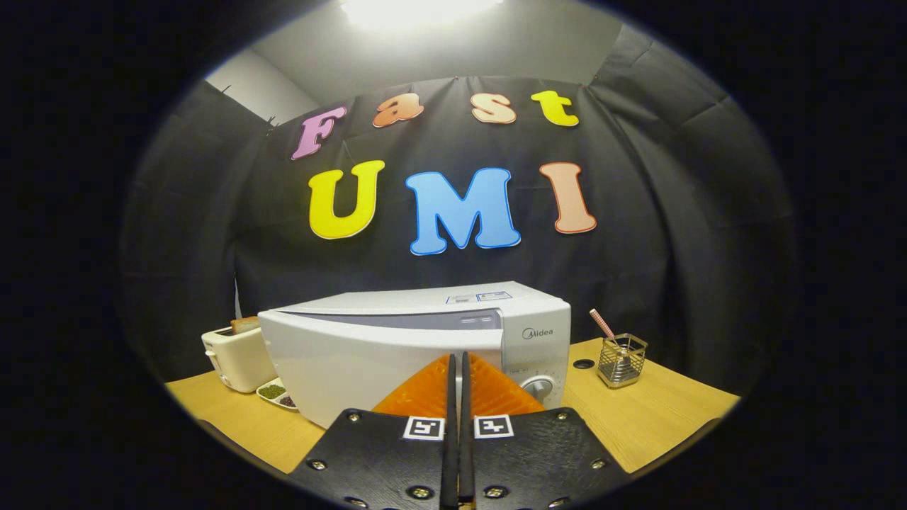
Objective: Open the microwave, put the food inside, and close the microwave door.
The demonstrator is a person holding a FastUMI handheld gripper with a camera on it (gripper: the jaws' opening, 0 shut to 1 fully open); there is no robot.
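1. Running the gripper (457, 363) fully pinched, fingers meeting edge to edge, gripping nothing.
2. Pointing the fingertips at the microwave (418, 347), lining up with the right edge of its door (368, 375), just beside the control panel (536, 354). Not managing to tell from this angle whether touching the door or hovering short of it.
3. Reading the door as barely cracked at most: showing a grey strip along its top, widening toward the right edge. Possibly just lens bend, so treating it as a guess. Definitely not standing wide open.
4. Taking the food to be the small dish (275, 392) of green and dark bits, sitting on the table (659, 418) outside the microwave, near its lower left corner and just in front of the toaster (237, 358). Also noting toast (244, 325) poking out of the toaster slot, but betting on the dish.
5. Judging progress: working on step one only, opening the door, and barely started if at all. Leaving everything else to do: swinging the door wide, picking up the dish, placing it inside, closing the door.
6. Ignoring the wire holder (621, 360) standing right of the microwave, well apart from the food.
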